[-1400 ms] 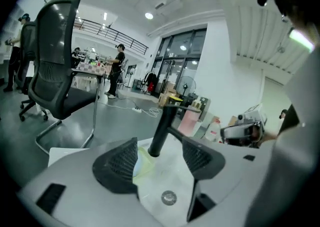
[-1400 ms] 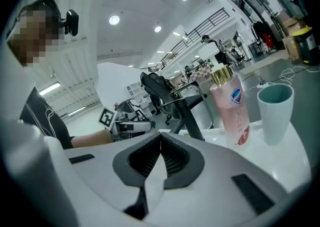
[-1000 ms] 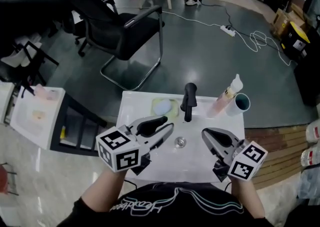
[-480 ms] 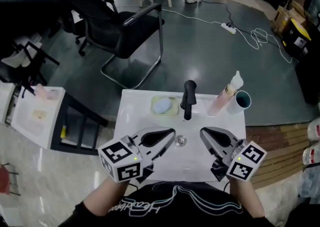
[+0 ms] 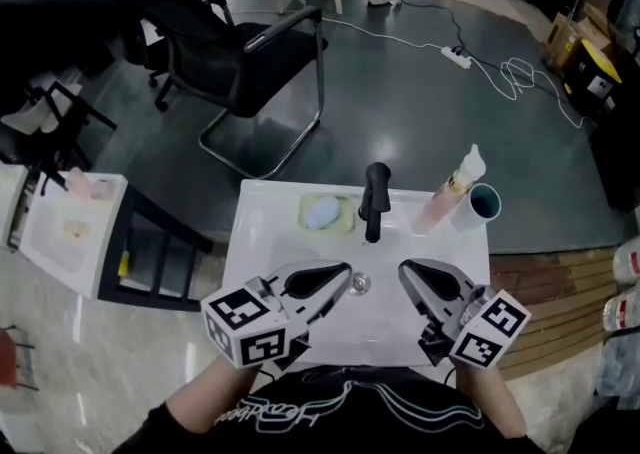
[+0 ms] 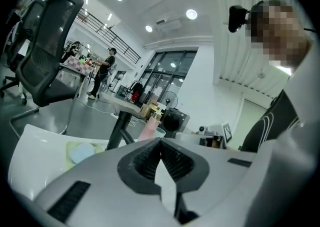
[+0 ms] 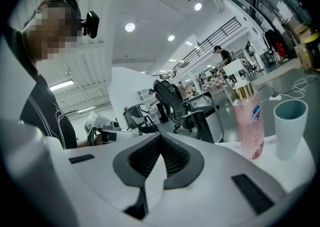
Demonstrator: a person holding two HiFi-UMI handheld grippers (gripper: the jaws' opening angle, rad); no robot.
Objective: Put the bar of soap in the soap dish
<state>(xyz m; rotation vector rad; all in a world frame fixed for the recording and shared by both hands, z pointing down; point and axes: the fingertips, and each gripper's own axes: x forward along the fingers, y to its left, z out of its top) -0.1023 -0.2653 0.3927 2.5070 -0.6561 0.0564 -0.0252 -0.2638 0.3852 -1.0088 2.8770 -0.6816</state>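
Finding the left claw (image 6: 160,143) pressed together, ribbed black rubber pads meeting in a narrow V inside smooth grey plastic shells, nothing pinched. Same for the right claw (image 7: 161,138): grooved pads tip to tip, empty. Placing both over the glossy white counter (image 5: 262,242), left at 9 o'clock of the small round metal drain (image 5: 359,284), right at 3 o'clock. Spotting the bar of soap (image 5: 322,212), a pale blue rounded oval, lying in the soap dish (image 5: 347,218), a pale green rounded rectangle at 11 o'clock of the drain, well apart from both claws. Seeing a matte black faucet (image 5: 374,200), upright, just at 3 o'clock of the dish; further toward 3 o'clock a translucent pink bottle (image 5: 440,207) with a gold collar, then a teal cylindrical cup (image 5: 480,204) just beside it. Beyond the counter, at 11 o'clock, a black mesh office chair (image 5: 250,62) on a bent steel frame
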